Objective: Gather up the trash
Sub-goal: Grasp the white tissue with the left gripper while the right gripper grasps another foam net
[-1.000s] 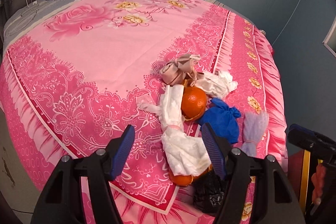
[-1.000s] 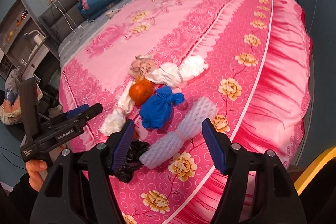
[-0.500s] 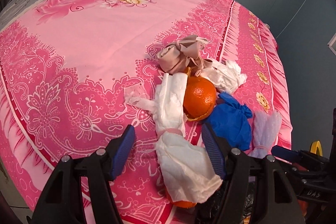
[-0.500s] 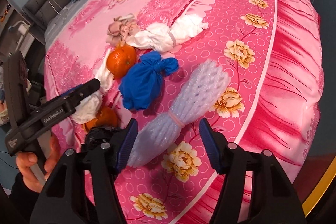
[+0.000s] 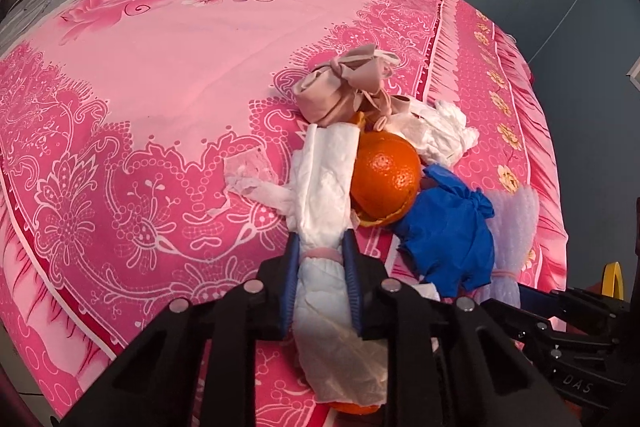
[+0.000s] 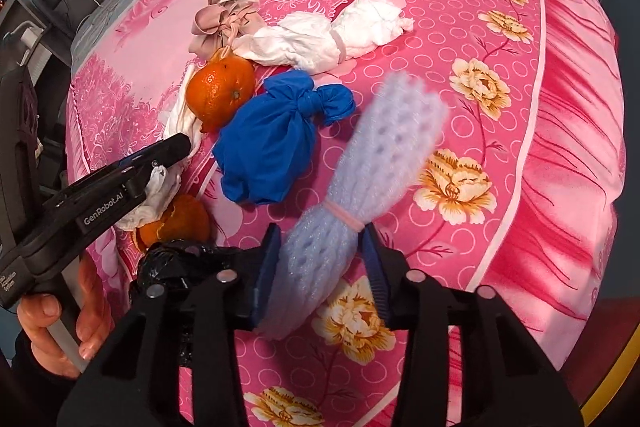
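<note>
Left wrist view shows us trash heaped near the foot corner of the pink bed (image 5: 168, 75): a beige rag bundle (image 5: 344, 87), an orange (image 5: 386, 175), a blue bag (image 5: 448, 239) and a second white tissue wad (image 5: 436, 135), all touching. Our left claw (image 5: 322, 267) is clamped on the white tissue roll (image 5: 324, 195) at its pink band, the orange pressing its side. Our right claw (image 6: 320, 267) pinches the foam net sleeve (image 6: 372, 163) beside the blue bag, a black bag (image 6: 176, 263) just left.
</note>
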The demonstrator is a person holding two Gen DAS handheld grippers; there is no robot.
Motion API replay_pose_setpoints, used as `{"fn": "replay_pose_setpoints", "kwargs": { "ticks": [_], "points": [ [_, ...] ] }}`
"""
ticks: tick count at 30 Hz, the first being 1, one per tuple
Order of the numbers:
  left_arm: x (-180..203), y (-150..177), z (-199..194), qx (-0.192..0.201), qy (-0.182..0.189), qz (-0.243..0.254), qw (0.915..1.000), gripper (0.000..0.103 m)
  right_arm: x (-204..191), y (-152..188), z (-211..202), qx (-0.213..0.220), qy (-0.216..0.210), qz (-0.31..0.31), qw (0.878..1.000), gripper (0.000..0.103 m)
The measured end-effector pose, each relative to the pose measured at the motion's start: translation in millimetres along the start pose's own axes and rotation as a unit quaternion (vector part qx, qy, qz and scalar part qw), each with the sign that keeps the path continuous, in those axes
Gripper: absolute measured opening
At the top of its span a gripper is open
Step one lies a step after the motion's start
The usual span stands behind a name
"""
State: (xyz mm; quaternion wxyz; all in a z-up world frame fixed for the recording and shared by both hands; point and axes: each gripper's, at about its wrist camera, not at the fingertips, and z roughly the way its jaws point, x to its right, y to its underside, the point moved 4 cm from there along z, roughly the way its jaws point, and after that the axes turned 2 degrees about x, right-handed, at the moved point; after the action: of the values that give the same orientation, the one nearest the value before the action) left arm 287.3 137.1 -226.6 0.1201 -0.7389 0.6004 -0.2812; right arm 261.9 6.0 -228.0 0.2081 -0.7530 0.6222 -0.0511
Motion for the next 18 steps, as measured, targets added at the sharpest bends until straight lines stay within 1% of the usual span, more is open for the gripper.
{"fn": "replay_pose_setpoints", "kwargs": {
  "ticks": [5, 18],
  "points": [
    [2, 0, -13, 0.013, -0.004, 0.01, 0.9999, 0.018, -2, -1, -7, 0.015, 0.004, -0.008, 1.0, 0.028],
    [-4, -2, -52, 0.042, -0.017, 0.003, 0.999, 0.018, -7, 0, -49, 0.056, -0.002, -0.017, 0.998, 0.028]
  ]
}}
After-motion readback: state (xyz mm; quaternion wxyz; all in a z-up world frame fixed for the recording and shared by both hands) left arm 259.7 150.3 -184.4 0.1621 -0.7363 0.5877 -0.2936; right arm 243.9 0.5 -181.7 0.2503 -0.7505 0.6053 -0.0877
